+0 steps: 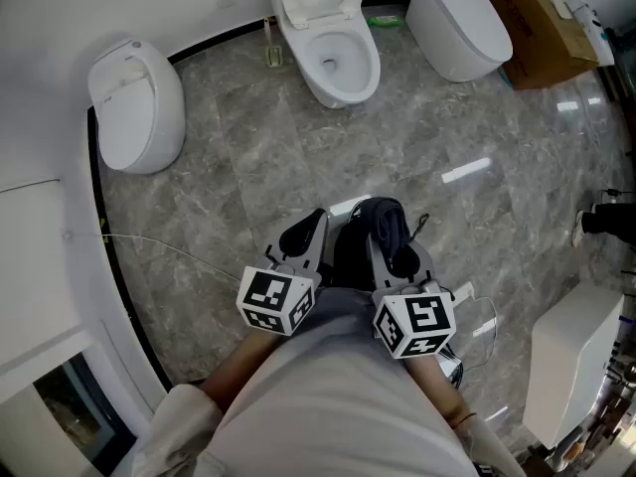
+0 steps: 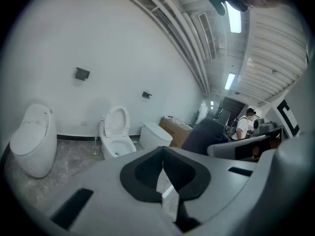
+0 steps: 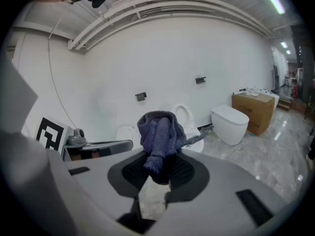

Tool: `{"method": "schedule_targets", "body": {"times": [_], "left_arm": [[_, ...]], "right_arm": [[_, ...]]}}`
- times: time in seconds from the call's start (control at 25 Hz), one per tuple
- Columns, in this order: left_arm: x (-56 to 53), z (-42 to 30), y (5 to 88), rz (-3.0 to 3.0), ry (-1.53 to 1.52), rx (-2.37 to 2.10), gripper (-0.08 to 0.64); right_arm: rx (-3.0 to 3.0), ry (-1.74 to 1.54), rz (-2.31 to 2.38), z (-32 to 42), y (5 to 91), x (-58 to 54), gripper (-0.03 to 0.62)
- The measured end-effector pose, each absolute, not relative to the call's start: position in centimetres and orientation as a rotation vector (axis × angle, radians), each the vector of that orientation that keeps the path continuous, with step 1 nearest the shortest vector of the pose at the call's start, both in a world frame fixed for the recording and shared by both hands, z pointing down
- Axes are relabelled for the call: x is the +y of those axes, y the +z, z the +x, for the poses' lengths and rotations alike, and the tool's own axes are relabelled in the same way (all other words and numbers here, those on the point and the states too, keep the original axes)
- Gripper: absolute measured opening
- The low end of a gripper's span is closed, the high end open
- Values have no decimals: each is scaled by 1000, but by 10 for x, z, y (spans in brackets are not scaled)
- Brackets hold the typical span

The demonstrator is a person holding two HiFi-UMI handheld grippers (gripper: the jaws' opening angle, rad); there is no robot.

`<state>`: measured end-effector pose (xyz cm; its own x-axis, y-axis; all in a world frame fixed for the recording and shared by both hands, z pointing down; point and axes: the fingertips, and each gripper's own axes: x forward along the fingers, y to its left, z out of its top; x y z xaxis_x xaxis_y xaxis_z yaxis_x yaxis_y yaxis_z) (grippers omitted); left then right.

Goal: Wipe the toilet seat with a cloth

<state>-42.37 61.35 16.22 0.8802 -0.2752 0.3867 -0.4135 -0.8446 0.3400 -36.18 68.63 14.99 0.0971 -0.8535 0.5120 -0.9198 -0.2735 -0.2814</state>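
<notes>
Showroom: grey marble floor [image 1: 427, 167], white wall, three white toilets. Middle white ceramic toilet [image 1: 338, 63], lid raised, stands straight ahead, well apart from both grippers; long axis runs away toward wall. Right gripper [image 3: 160, 168] clamps bunched dark blue knit cloth [image 3: 160, 134]. Left gripper [image 2: 163, 168] closed, empty. Cloth hides most of toilet in right gripper view; whether seat lies down or up with lid, too small to tell.

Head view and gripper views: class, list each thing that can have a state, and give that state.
Left toilet, lid shut.
Middle toilet, lid raised.
Right toilet, lid shut.
Cloth, bunched, held off the floor.
Left gripper, shut, empty.
Right gripper, shut on the cloth.
</notes>
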Motion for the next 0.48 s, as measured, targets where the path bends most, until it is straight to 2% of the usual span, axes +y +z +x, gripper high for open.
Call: {"method": "schedule_targets", "body": {"times": [0.48], "left_arm": [[583, -318, 162, 2634, 495, -474, 9]], "right_arm": [[-1796, 935, 2263, -239, 159, 665, 71]]}}
